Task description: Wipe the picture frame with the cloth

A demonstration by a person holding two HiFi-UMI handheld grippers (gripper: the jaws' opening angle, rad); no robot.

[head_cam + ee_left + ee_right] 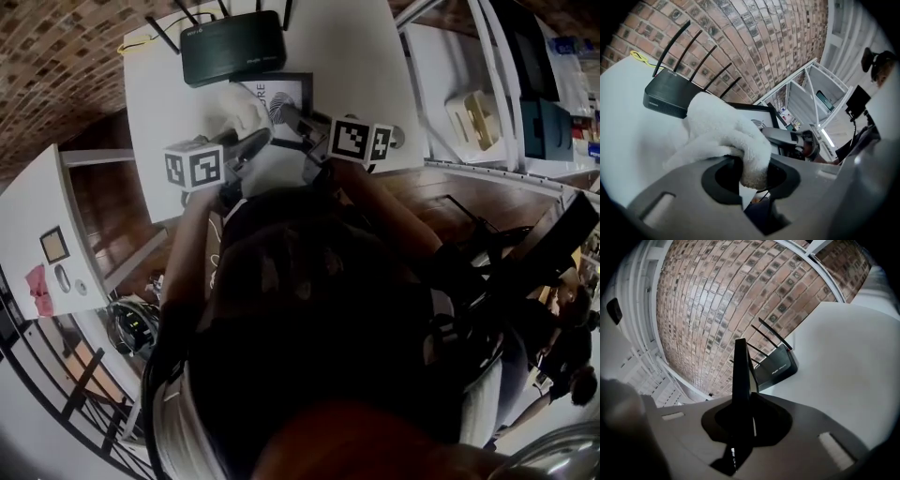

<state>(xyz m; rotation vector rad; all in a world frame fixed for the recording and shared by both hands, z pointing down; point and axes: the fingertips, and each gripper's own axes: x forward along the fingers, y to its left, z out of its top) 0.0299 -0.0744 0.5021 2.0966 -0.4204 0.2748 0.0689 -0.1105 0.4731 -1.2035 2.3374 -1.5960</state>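
Gripped cloth (726,131); white table (633,131), brick wall (754,33), seemingly wooden floor (94,206).

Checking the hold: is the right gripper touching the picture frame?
Touching: right gripper view shows the right gripper shut on the picture frame, edge-on.

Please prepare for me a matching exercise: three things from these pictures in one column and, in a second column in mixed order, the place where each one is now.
Column one:
1. cloth
2. picture frame
3. router

Column two:
A. lying at the far end of the table, held by no tool
B. clamped by its edge in the right tool
C. gripped in the left tool

Pairs: 1-C, 2-B, 3-A
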